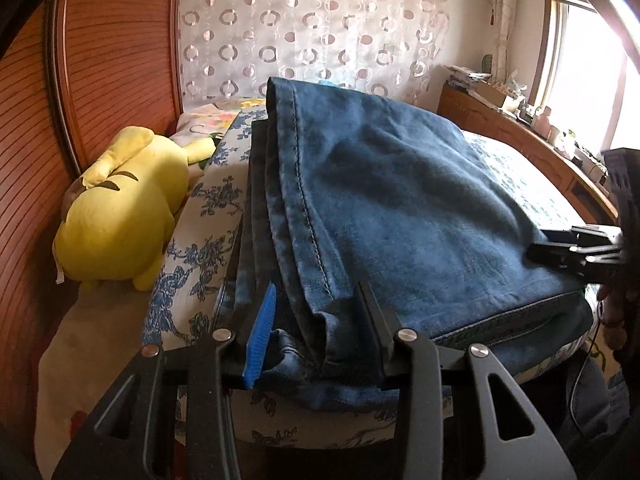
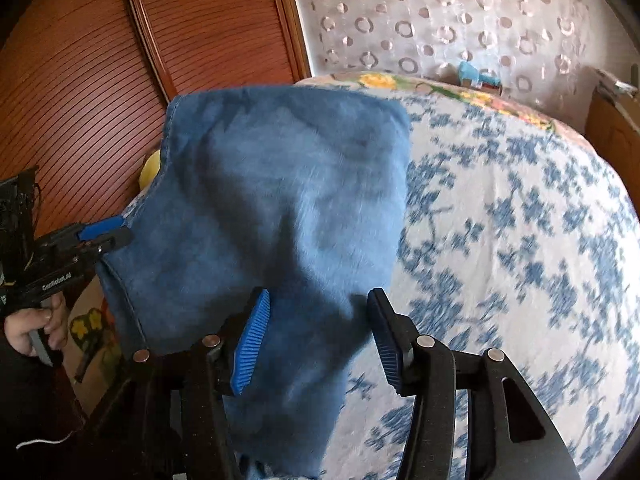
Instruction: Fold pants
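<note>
So the dark blue denim pants [image 1: 400, 208] are lying on the bed with the blue-and-white floral cover [image 2: 520, 240], already doubled into a thick stack near the near edge, with the stitched hem running up the left side. The left gripper [image 1: 316, 332] has its jaws about half closed around the bunched near-left corner of the stack, and the fabric fills the gap, so I'd call that a grip. The right gripper [image 2: 316, 336] is over the near-right part of the denim with its jaws partly apart; cloth sits between the blue ribbed pads [image 2: 252, 344], but they don't look pressed on it. That view is blurry, mind.

If this is the set-down of a fold, my tip is to keep the left corner pinched until the layers lie flush, then let go straight up so nothing drags. Line the edges up with the hem before releasing, since denim this thick tends to spring open. Also mind the yellow plush toy [image 1: 124, 204] beside the stack by the wooden headboard [image 1: 100, 60].
</note>
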Action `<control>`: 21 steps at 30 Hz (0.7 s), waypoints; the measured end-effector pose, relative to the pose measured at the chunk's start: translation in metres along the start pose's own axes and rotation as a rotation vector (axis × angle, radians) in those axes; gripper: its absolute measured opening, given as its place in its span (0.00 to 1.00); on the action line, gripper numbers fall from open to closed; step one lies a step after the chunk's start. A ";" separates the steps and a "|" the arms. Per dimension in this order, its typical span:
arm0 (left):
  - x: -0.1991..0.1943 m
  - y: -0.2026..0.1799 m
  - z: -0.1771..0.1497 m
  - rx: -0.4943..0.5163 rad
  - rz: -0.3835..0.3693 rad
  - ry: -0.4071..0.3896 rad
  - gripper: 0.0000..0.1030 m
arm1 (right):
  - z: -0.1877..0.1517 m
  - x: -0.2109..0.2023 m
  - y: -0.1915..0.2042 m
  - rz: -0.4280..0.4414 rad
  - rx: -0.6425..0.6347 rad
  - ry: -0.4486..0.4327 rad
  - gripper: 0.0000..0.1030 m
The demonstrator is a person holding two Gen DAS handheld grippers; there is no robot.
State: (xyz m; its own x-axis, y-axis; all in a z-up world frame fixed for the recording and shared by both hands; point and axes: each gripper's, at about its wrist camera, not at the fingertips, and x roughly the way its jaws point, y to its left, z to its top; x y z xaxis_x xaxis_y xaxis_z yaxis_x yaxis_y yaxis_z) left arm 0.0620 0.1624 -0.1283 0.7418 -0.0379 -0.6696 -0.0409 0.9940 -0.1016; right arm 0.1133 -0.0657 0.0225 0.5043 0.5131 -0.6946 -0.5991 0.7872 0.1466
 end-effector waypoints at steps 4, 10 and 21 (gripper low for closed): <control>0.000 -0.002 0.000 0.007 0.007 -0.002 0.41 | -0.002 0.006 -0.005 0.014 0.029 -0.009 0.54; 0.001 -0.002 0.000 0.006 0.007 -0.004 0.41 | -0.003 0.008 -0.004 0.009 0.031 -0.030 0.58; 0.001 -0.003 0.000 0.002 0.008 -0.005 0.41 | -0.022 0.001 -0.010 -0.004 0.095 -0.087 0.64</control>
State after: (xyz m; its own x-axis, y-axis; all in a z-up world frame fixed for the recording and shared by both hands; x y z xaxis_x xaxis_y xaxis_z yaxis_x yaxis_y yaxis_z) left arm 0.0623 0.1597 -0.1287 0.7447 -0.0295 -0.6667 -0.0457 0.9944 -0.0950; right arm 0.1062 -0.0801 0.0047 0.5605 0.5347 -0.6324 -0.5377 0.8158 0.2132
